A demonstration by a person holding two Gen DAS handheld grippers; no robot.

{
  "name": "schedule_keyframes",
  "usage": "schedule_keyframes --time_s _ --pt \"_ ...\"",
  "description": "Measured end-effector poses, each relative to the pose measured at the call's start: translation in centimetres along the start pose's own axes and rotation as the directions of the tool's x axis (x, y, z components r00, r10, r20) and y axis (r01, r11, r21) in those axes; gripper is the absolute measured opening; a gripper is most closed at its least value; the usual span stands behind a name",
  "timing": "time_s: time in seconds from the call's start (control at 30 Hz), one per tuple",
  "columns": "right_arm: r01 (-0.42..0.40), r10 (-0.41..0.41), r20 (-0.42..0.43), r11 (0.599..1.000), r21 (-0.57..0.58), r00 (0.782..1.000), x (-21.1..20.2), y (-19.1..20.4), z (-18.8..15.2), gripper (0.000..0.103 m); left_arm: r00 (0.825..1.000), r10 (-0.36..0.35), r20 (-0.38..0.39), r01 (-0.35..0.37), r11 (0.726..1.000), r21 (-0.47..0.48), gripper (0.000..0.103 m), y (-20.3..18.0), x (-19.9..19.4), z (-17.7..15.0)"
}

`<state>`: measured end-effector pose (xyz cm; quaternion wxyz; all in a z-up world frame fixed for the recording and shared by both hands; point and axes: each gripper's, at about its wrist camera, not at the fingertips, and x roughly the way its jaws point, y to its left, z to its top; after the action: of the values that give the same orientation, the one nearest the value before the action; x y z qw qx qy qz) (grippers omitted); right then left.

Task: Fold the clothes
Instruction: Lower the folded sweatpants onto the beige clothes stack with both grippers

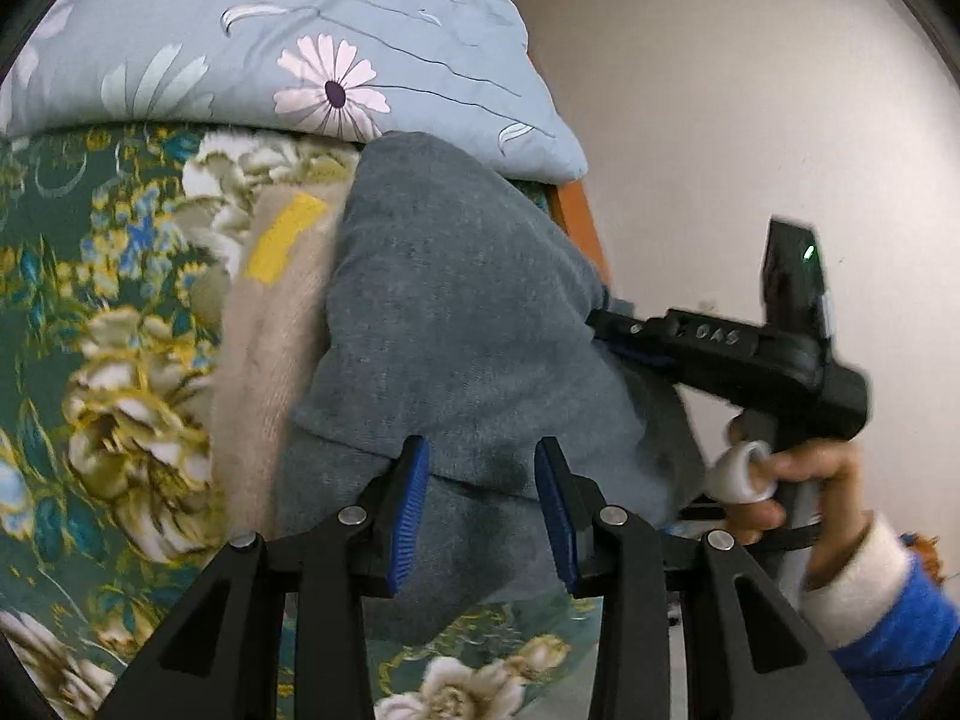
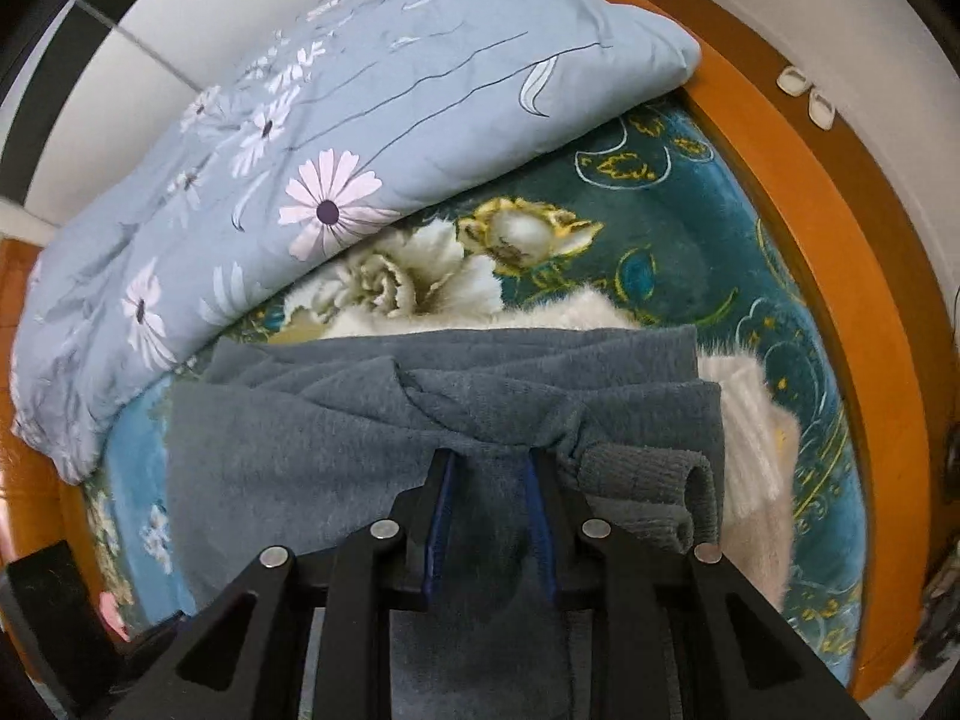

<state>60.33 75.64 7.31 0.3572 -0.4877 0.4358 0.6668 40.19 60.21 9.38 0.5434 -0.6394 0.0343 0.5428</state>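
The grey-blue garment [image 1: 456, 312] lies bunched on the bed [image 1: 102, 324], partly over a cream sweater [image 1: 270, 324]. Both tools grip it: the left tool [image 1: 483, 510] has cloth between its blue pads, and the right tool [image 2: 489, 516] pinches a fold beside the ribbed cuff [image 2: 654, 480]. The right tool holds the far edge nearer the wooden bed frame [image 2: 840, 252]. Open room lies toward the floral quilt [image 2: 300, 150], I judge.
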Motion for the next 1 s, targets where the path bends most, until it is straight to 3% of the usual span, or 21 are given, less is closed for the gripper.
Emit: schedule_keyframes --time_s 0.07,0.13,0.27,0.43,0.57,0.8,0.87,1.0 --pt "0.01 -0.01 -0.007 1.0 0.001 1.0 -0.6 0.2 -0.2 0.026 1.0 0.024 -0.014 -0.024 1.0 0.009 0.038 -0.2 0.2 0.1" --pt "-0.022 0.021 0.044 1.0 0.01 0.999 -2.3 0.2 -0.9 0.026 0.999 0.026 -0.021 -0.026 1.0 0.002 0.039 0.1 0.0 0.3" --pt "-0.099 0.102 0.159 0.995 -0.025 0.982 -6.8 0.9 -5.7 0.027 0.999 0.018 -0.031 -0.019 1.0 -0.012 0.039 0.4 -0.2 0.1" --pt "-0.021 0.025 0.102 0.999 -0.041 0.994 -5.5 0.5 -10.2 0.027 0.999 0.028 -0.037 -0.028 1.0 0.005 0.042 0.0 0.0 0.4" --pt "-0.006 0.001 0.071 0.998 0.063 0.997 -2.5 -1.3 -10.2 0.027 0.999 0.012 -0.046 -0.012 1.0 0.005 0.042 0.1 0.3 0.4" --pt "0.045 -0.047 0.039 0.997 0.059 0.998 -1.6 -0.9 -8.8 0.027 0.998 0.022 -0.052 -0.022 1.0 -0.007 0.042 -0.4 0.6 1.0" --pt "0.03 -0.032 0.028 0.996 0.081 0.999 -2.2 -0.8 -8.7 0.027 0.998 0.033 -0.056 -0.034 0.999 -0.01 0.042 -0.6 0.3 0.9" --pt "-0.009 0.003 0.109 0.999 0.048 0.994 -5.8 0.6 -10.2 0.028 0.998 0.052 -0.041 -0.051 0.998 0.036 0.042 -1.7 -1.6 -0.1"
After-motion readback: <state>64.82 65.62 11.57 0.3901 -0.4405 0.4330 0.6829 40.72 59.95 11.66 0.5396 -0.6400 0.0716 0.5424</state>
